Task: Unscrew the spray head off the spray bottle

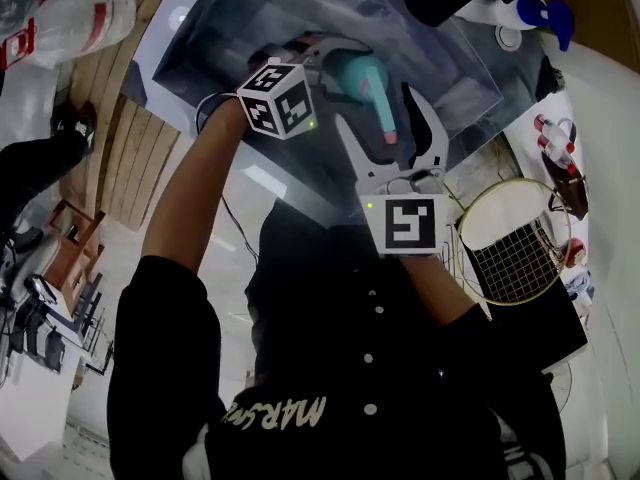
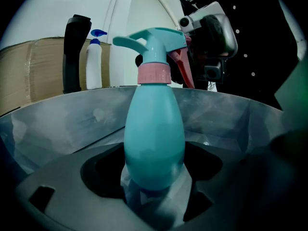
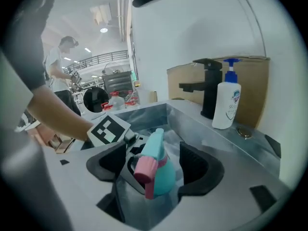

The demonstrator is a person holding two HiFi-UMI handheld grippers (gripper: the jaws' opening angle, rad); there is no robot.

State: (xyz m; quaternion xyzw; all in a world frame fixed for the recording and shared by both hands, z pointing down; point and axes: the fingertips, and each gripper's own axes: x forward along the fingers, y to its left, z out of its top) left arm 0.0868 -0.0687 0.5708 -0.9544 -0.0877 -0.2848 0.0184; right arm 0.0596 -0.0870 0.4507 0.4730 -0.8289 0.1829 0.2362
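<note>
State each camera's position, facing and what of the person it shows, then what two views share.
Head view: on the head, steeply down at the sink; left arm and right arm show.
Left gripper view: along its jaws at the spray bottle; black shirt at right.
Right gripper view: along its jaws at the spray head; left arm shows.
Shared: both gripper views show the black tap.

light: mostly dim, overhead | edges: fisheye, dark vignette (heavy) | near foreground: blurred

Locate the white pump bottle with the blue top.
In the right gripper view the pump bottle stands on the sink ledge at the right, just right of the black faucet.
</note>
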